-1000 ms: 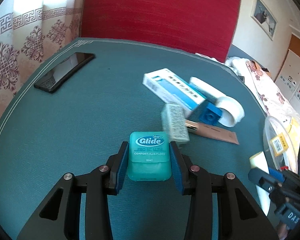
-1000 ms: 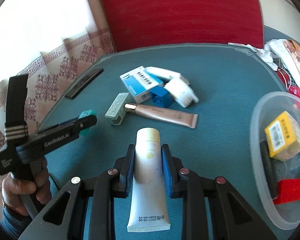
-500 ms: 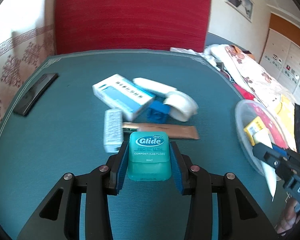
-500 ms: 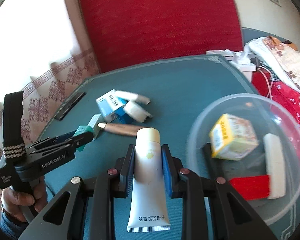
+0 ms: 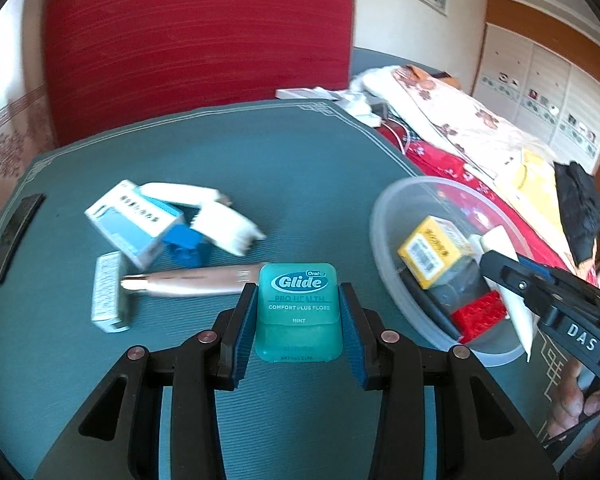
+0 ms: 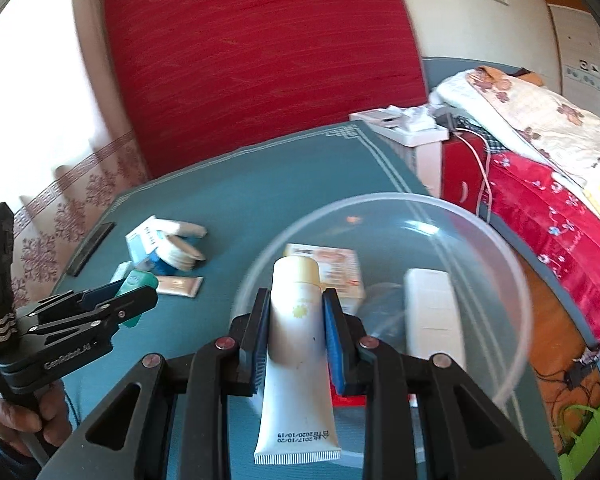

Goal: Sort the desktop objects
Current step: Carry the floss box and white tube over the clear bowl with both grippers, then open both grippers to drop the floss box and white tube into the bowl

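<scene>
Since the earlier frames both hands have carried their loads across the table, away from the pile and toward the clear bowl (image 6: 512,264), which a second ago was at the right edge of the right wrist view and now fills the middle of it. Closest to the right camera, the right gripper (image 6: 296,344) is clamped on a white tube (image 6: 298,364); the tube stands between the two blue pads, its yellowish cap pointing forward and its crimped end hanging back toward the camera, and it is over the bowl. The left gripper (image 5: 299,320) holds a green floss box (image 5: 299,312) squeezed flat between its pads, label up, above the table (image 5: 260,160) and just left of the bowl rim. Inside the bowl already lie a yellow box (image 5: 430,250), a red block (image 5: 480,316), a white bar (image 6: 432,312) and something dark that I cannot name. Farther away, a pile is not yet sorted: a pink tube (image 5: 192,280), a small pale box (image 5: 108,292), a blue block (image 5: 186,246), a blue and white carton (image 5: 134,220) and white pieces beside it. A black flat thing (image 5: 14,236) lies apart near the far left edge. I judge the task about half done, with two drops coming next.
</scene>
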Action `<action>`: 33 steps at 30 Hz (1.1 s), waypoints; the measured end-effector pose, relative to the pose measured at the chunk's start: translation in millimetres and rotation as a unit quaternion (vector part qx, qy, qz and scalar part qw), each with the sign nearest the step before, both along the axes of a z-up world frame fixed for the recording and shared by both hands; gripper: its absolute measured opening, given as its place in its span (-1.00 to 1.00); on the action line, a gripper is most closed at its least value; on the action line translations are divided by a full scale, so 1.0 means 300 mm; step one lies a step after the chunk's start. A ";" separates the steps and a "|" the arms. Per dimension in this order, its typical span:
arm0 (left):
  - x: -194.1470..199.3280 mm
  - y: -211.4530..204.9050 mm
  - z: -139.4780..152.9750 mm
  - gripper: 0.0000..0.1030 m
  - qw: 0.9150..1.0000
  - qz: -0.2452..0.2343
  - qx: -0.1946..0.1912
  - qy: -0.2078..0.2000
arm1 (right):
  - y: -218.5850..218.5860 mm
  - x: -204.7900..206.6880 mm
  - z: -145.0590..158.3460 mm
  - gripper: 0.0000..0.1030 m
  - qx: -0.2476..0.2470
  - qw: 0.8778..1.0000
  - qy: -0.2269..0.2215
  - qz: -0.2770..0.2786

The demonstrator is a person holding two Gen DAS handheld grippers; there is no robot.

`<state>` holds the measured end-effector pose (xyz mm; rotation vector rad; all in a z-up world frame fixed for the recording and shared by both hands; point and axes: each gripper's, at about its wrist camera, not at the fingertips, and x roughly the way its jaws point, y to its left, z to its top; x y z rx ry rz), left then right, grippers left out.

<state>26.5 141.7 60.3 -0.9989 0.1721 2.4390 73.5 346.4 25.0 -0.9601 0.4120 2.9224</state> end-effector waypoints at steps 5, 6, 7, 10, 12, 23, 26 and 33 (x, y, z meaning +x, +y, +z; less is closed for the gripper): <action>0.019 0.082 0.013 -0.17 1.000 -0.029 -0.004 0.003 | 0.066 0.013 -0.032 -0.45 -0.005 1.000 -0.009 -0.020; 0.024 0.100 0.015 -0.17 0.999 -0.035 -0.004 0.004 | 0.076 0.015 -0.035 -0.45 -0.005 1.000 -0.011 -0.022; 0.027 0.115 0.017 -0.17 0.999 -0.040 -0.004 0.004 | 0.087 0.018 -0.038 -0.45 -0.003 1.000 -0.011 -0.024; 0.035 0.160 0.016 -0.17 0.998 -0.055 -0.003 -0.001 | 0.108 0.024 -0.040 -0.45 0.000 1.000 -0.011 -0.026; 0.040 0.189 0.013 -0.17 0.998 -0.067 0.000 -0.009 | 0.116 0.027 -0.042 -0.45 0.002 1.000 -0.012 -0.027; 0.051 0.318 -0.016 -0.17 0.994 -0.106 -0.005 -0.022 | 0.180 0.029 -0.054 -0.45 0.001 0.999 -0.017 -0.034; 0.039 0.337 -0.025 -0.17 0.993 -0.111 -0.004 -0.027 | 0.189 0.029 -0.050 -0.45 0.001 0.999 -0.014 -0.034; 0.014 0.375 -0.024 -0.11 0.991 -0.125 0.013 -0.037 | 0.210 0.016 -0.057 -0.44 -0.010 0.999 -0.017 -0.035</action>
